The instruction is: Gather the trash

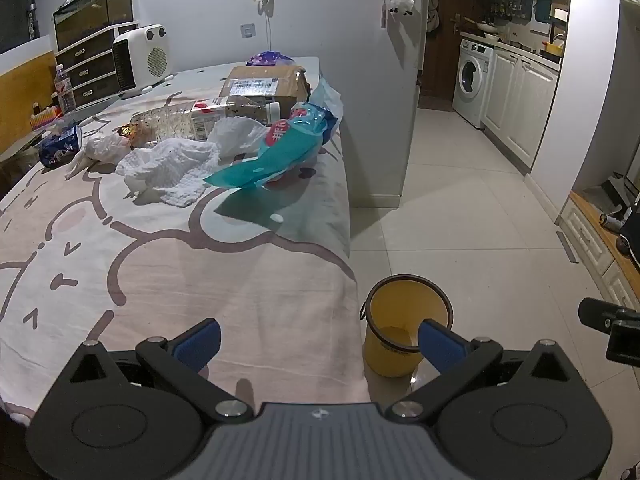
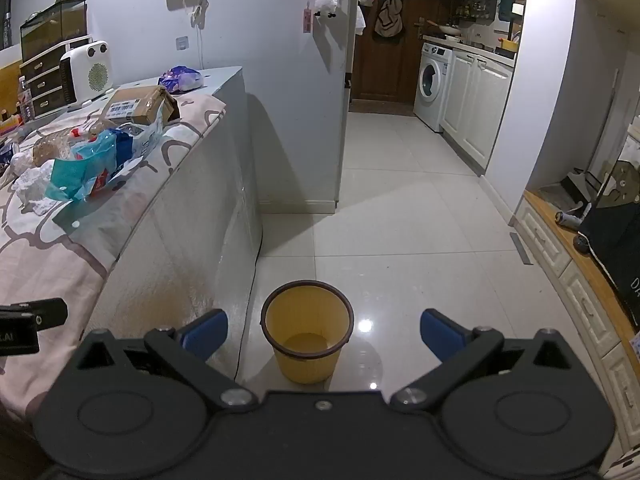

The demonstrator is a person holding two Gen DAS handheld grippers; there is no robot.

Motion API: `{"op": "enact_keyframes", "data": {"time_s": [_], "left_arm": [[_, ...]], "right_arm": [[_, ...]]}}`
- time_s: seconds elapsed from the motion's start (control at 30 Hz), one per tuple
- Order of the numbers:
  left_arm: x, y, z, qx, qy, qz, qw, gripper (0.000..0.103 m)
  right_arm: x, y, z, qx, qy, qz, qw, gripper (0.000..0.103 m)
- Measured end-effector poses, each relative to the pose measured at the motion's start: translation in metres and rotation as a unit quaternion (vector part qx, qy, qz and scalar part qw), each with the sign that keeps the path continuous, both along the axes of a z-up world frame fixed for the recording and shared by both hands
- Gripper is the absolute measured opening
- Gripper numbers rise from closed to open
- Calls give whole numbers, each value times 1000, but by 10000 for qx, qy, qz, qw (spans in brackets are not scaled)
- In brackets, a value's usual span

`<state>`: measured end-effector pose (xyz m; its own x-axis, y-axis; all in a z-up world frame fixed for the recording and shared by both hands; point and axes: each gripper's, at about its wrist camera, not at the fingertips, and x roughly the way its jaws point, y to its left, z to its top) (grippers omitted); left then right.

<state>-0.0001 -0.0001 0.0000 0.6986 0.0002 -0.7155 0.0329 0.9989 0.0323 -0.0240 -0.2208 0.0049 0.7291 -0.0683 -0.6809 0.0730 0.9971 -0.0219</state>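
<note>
We are seeing a dim room with a cold bluish cast. Light is coming from behind us, throwing hard shadows beyond the teal bag point(image 1: 276, 152) and across the wall. The floor tiles point(image 2: 400, 240) are showing small glare spots. Fisheye bending is curving the edges, and the corners are darkening to black.

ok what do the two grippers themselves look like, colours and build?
Both match. The left gripper and right gripper each have two blue finger pads on black linkage arms with silver pivot bolts, two round black housings at the base, and a grey ribbed centre block. No cables or sleeves are visible. Each also shows in the other's view as a black boxy part.
</note>
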Motion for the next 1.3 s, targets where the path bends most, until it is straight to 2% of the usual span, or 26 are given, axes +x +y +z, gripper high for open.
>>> {"op": "enact_keyframes", "data": {"time_s": [1.3], "left_arm": [[0, 0, 0, -21, -9, 2, 10000, 103]], "right_arm": [[-1, -4, 0, -2, 13, -13, 10000, 103]]}}
